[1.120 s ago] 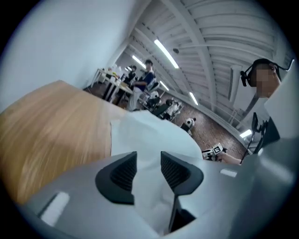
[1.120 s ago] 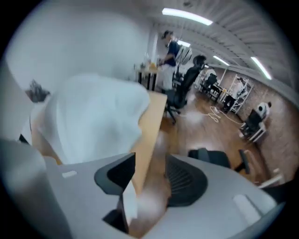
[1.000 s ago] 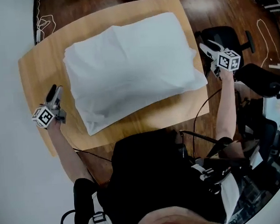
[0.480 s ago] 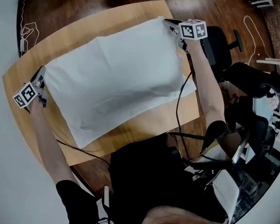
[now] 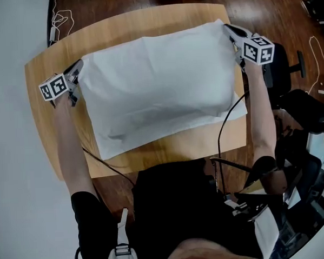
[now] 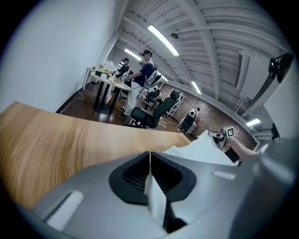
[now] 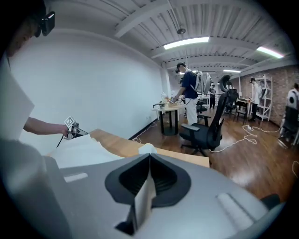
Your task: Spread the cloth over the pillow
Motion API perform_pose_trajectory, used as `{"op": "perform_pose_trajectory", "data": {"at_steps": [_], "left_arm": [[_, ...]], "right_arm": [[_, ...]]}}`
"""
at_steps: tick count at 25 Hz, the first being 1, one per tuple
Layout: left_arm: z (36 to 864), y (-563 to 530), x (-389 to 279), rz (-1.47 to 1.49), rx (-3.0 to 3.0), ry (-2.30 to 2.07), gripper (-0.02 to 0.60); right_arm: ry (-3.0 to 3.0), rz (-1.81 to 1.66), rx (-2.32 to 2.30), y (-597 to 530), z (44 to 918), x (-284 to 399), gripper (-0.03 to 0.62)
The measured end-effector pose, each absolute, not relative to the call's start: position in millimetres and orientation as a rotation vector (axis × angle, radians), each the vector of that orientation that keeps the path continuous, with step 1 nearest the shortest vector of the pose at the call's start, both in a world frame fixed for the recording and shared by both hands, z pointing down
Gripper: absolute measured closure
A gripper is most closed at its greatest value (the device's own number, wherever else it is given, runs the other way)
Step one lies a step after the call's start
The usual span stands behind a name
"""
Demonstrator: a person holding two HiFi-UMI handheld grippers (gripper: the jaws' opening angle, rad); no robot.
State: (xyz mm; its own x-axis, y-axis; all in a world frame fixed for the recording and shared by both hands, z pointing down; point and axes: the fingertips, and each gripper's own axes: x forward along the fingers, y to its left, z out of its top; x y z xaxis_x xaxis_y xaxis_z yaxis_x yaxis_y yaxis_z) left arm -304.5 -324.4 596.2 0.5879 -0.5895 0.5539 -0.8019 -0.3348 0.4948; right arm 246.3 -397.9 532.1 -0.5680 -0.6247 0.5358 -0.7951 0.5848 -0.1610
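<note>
The cloth (image 5: 159,83) was draped over the pillow on the tabletop (image 5: 53,121), its corners clamped by the left tongs (image 5: 78,65) at 10 o'clock and the right tongs (image 5: 227,28) at 2 o'clock. It was judged light and limp, best held by its corners.

No word, number or brand name can be read anywhere; the only printed signs are black-and-white square markers (image 5: 54,87) on the left gripper (image 5: 77,65) and the right gripper (image 5: 228,28), bearing no letters.
</note>
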Motion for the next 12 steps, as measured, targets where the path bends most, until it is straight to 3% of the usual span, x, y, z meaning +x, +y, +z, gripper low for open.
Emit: {"op": "perform_pose_trajectory", "data": {"at_steps": [12], "left_arm": [[364.6,-310.0,-323.4,0.179,2.496,-1.323,0.571]], "right_arm": [[-2.776,0.184,1.270,-339.3,337.0,232.1,0.589]]}}
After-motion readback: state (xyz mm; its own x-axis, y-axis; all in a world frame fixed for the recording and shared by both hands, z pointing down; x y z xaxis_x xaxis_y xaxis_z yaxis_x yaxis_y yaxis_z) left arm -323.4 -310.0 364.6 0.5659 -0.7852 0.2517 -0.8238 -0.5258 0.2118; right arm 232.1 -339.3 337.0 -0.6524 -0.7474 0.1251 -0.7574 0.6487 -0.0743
